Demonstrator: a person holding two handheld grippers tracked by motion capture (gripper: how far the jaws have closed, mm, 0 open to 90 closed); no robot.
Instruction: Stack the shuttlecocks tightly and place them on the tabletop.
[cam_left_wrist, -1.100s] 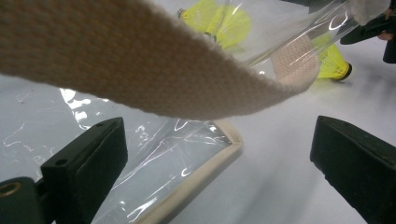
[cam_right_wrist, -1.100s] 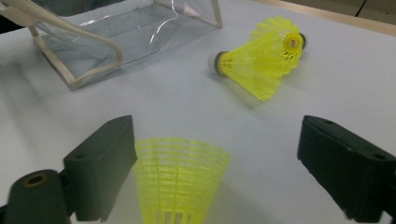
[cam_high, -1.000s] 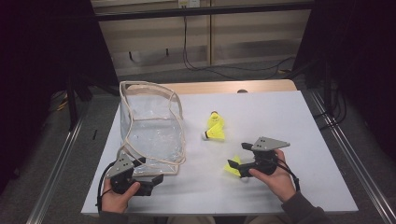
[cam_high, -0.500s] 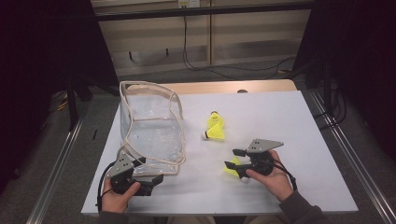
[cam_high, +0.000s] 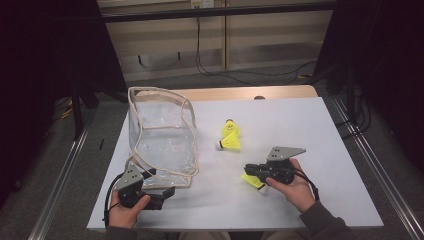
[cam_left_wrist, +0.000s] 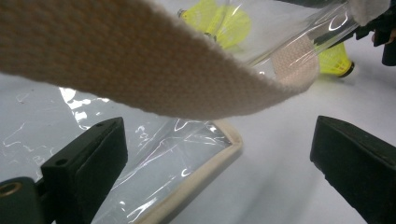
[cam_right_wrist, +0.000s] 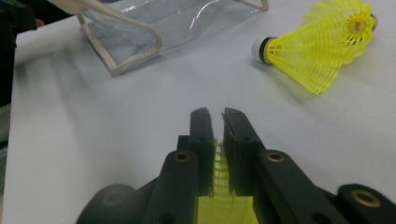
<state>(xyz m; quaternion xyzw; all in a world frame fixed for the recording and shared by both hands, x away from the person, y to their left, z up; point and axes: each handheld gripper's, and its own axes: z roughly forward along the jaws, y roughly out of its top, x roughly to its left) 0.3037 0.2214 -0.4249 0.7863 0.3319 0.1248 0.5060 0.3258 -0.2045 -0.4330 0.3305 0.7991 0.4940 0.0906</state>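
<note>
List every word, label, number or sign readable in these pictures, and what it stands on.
None can be read: the clear bag, both yellow shuttlecocks, the white table and the hand-held grippers bear no legible print.

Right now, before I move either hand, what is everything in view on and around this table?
Clear plastic bag with beige webbing trim: one, transparent, standing open on the table's left half.
Yellow plastic shuttlecocks: two; the free shuttlecock lies mid-table, the gripped shuttlecock is pinched by its mesh skirt near the front right.
White table: one, wooden strip along its far edge.
Black cables: several, on the floor behind.
Left gripper: black, jaws open at the bag's near corner.
Right gripper: black, just closed on the shuttlecock skirt.
</note>
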